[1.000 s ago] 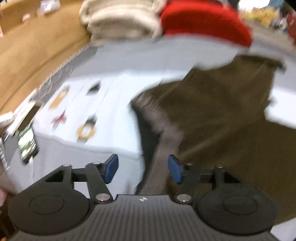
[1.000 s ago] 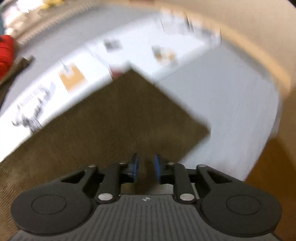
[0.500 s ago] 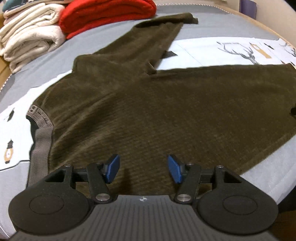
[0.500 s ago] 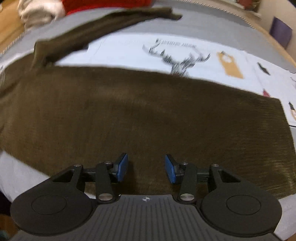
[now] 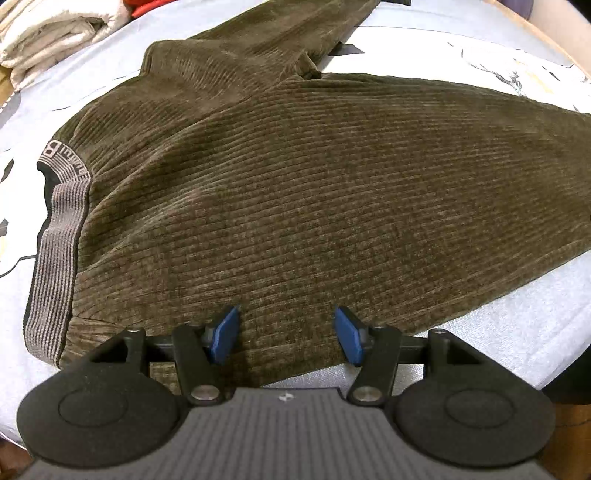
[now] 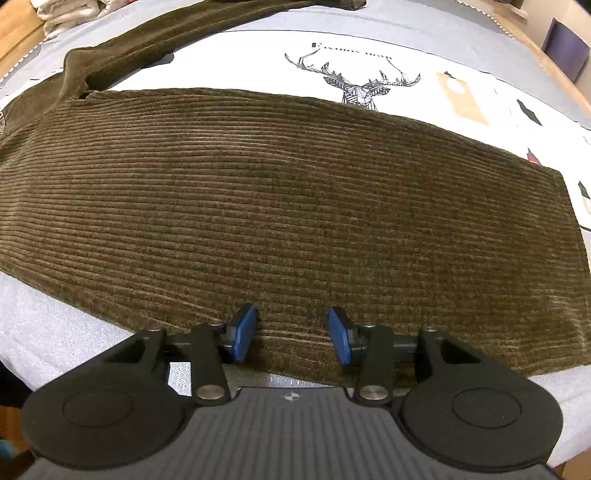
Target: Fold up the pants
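**Both grippers lowered to the near edge of the pants**

Since half a second ago we have brought both grippers closer to the cloth: the corduroy now fills more of each wrist view, and the near hem sits right under the fingertips. A second ago both views were smeared with motion and the right jaws were nearly closed; now they stand apart.

The brown corduroy pants lie spread flat on the grey bed cover, with the striped elastic waistband at the left of the left wrist view and the cuff end at the right of the right wrist view. The near leg runs across in front of us; the far leg angles away toward the stacked cream blankets. The legs are splayed, not yet laid one on the other.

The left gripper hovers over the near edge close to the waist, jaws spread and holding nothing. The right gripper hovers over the same edge farther along the leg, jaws likewise spread and empty.

We judge that we are at the very start of the first fold: about to grasp the near leg's edge. The next move calls for dropping both sets of fingers onto that edge, pinching it at the two points together, then lifting and carrying it over onto the far leg so the seams line up. The thick cloth may bunch if one side leads the other.
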